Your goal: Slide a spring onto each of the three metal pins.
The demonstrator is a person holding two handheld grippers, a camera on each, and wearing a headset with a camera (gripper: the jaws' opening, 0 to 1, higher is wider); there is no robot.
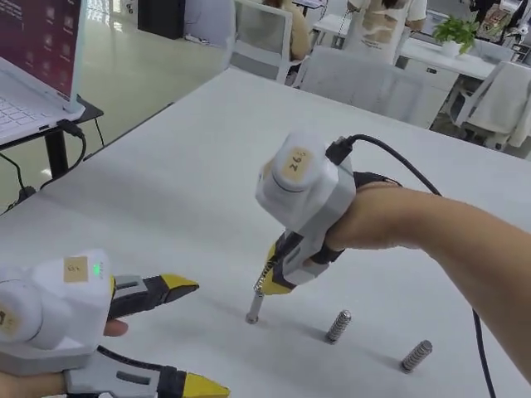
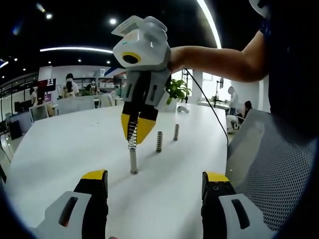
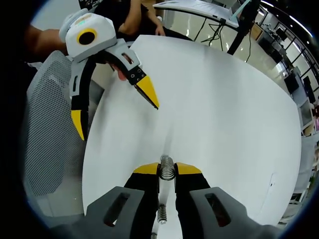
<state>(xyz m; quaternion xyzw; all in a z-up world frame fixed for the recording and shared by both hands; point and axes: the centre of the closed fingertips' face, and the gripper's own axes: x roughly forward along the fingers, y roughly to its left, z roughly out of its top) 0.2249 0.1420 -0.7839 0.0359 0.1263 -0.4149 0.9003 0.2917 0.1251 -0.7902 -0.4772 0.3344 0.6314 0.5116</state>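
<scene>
While spring (image 2: 132, 134) hangs over pin (image 2: 133, 162), table edge (image 1: 133, 131) far.

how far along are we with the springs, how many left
Done: the middle pin and the right-hand pin already wear springs. In hand: the right gripper is shut on the third spring, held upright over the last pin, whose shaft is bare. Left to do: slide it down and release. The left gripper hangs open nearby.
</scene>
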